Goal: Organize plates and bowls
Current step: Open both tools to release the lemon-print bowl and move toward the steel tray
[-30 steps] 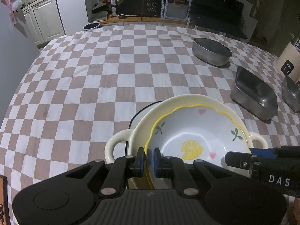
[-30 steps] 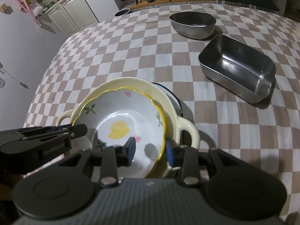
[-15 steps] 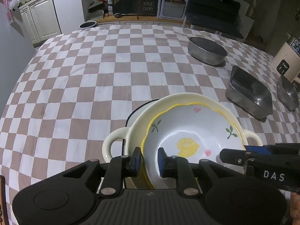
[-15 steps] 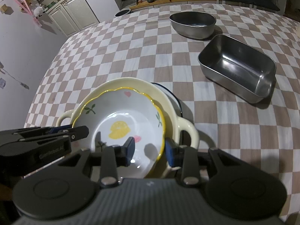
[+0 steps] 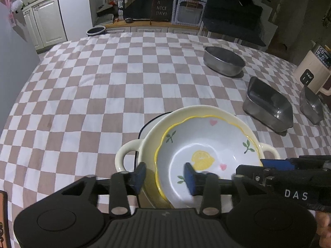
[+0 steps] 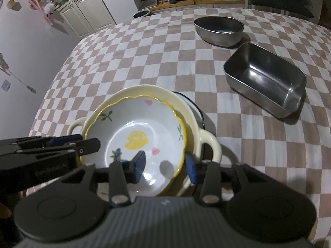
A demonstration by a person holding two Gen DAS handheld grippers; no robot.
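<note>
Change: left gripper (image 5: pixel 165 175) and right gripper (image 6: pixel 163 165) fingers have both spread, released.
Lemon bowl (image 5: pixel 206 157): rim between each pair of fingers, nested in cream handled bowl (image 5: pixel 128 155) on the table (image 5: pixel 103 82).

A table under a brown-and-white checkered cloth (image 5: pixel 99 95) carries everything. Directly on it lie a blue-rimmed plate (image 6: pixel 199 111) beneath stacked bowls, a round steel pan (image 6: pixel 219 31), a rectangular steel tin (image 6: pixel 266 80) and another steel tin (image 5: pixel 311 105)
</note>
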